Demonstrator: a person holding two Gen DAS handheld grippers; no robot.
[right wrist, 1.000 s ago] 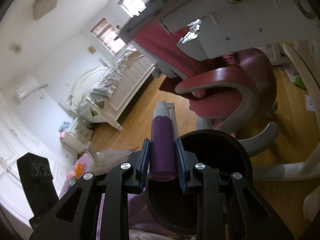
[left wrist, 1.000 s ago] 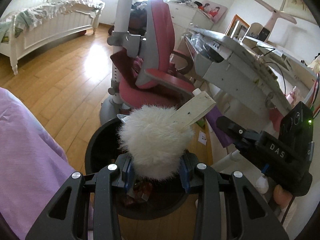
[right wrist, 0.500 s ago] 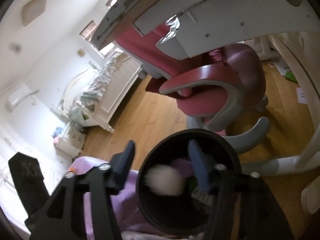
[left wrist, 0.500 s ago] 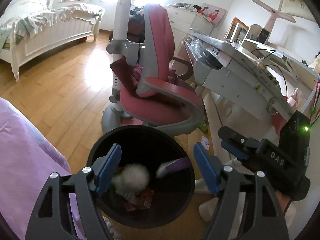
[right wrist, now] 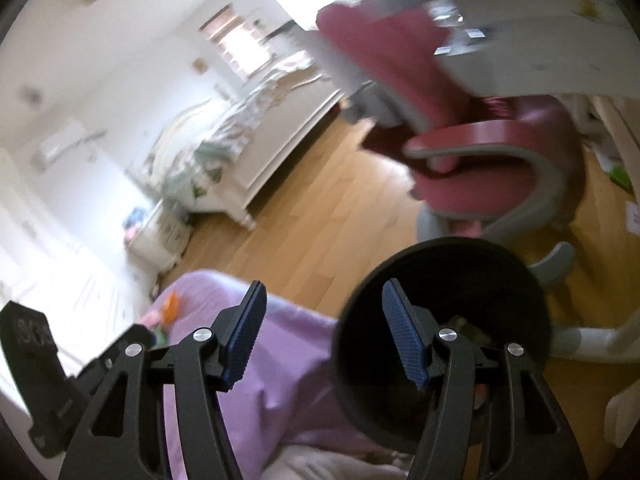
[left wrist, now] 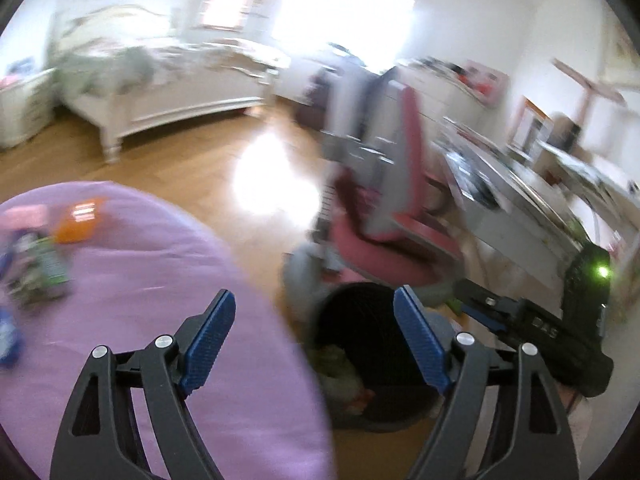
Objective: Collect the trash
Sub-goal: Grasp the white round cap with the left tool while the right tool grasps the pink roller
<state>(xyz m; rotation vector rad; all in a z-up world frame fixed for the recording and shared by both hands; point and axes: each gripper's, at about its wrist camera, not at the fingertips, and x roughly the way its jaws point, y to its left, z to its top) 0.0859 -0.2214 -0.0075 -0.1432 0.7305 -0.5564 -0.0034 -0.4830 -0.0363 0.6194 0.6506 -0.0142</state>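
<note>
Trash has been dropped into the black bin (left wrist: 360, 356); both the left claw (left wrist: 314, 344) and right claw (right wrist: 324, 334) are now spread empty, swung toward litter (left wrist: 76, 226) on the purple bed (left wrist: 168, 280).

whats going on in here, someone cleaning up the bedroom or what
A person holding a two-finger tool in each hand is collecting trash. Right now the left tool and the right tool are both open and hold nothing. The black bin stands on the wooden floor next to a purple cover, with some trash lying inside it. More items, including an orange packet and some blurry wrappers, lie on the purple cover. The views are blurred with motion.
</note>
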